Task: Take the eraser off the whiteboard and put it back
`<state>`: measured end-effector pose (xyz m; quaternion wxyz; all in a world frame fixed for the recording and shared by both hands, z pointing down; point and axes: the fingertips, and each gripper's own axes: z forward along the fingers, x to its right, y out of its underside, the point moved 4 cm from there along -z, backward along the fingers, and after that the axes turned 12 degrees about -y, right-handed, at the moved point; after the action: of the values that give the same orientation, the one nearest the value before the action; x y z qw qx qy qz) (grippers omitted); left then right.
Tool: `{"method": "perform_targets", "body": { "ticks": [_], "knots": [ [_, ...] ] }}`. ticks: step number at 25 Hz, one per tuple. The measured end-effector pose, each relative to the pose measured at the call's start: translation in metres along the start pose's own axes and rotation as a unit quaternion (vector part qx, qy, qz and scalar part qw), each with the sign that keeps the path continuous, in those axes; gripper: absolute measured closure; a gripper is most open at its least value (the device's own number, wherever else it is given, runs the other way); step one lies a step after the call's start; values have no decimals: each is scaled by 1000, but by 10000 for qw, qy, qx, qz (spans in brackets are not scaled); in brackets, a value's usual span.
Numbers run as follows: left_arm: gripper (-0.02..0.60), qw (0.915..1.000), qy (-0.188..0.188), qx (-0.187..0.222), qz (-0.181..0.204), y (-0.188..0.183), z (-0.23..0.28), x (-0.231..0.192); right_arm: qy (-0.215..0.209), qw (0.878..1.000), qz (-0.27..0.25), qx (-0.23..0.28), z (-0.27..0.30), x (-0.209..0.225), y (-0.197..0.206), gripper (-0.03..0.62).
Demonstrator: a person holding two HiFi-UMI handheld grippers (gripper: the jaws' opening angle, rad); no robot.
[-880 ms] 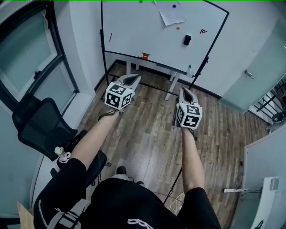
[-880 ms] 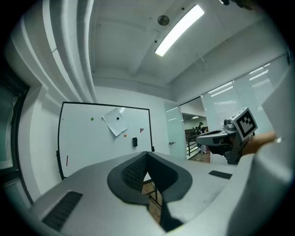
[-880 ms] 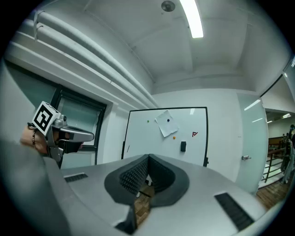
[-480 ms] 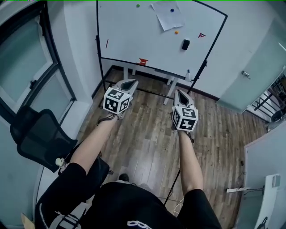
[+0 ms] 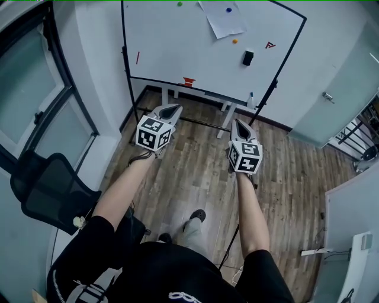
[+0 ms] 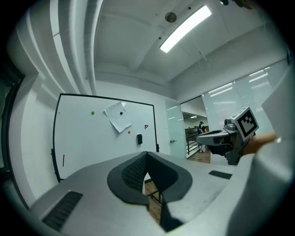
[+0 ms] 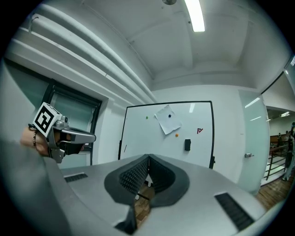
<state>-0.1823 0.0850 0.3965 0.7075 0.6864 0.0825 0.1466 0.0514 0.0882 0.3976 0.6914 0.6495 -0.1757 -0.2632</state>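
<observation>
The black eraser (image 5: 248, 57) sticks to the right part of the whiteboard (image 5: 177, 47), well ahead of both grippers. In the left gripper view the eraser (image 6: 139, 138) is small and far off, and the same holds in the right gripper view (image 7: 187, 144). My left gripper (image 5: 176, 107) and right gripper (image 5: 239, 122) are held level side by side over the wooden floor, pointing at the board. Each has its jaws shut with nothing between them; the left gripper's tips (image 6: 147, 153) meet, as do the right's (image 7: 148, 156).
A paper sheet (image 5: 222, 18) hangs on the board under a blue magnet, with an orange magnet (image 5: 235, 41) and a red mark (image 5: 270, 44) near the eraser. A red item (image 5: 188, 81) sits on the board's tray. A black office chair (image 5: 50, 186) stands at the left, a door (image 5: 337, 89) at the right.
The person has stepped toward the board: a foot now shows on the floor, and the chair has slid down and left in view. Both grippers stay shut and side by side.
</observation>
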Motion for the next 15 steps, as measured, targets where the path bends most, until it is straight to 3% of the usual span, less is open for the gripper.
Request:
{"method": "perform_targets", "body": {
  "ticks": [15],
  "knots": [
    [572,9996,-283,15,20,-14,171,-29,-228,9997,6,66,132,138,-6,569]
  ]
}}
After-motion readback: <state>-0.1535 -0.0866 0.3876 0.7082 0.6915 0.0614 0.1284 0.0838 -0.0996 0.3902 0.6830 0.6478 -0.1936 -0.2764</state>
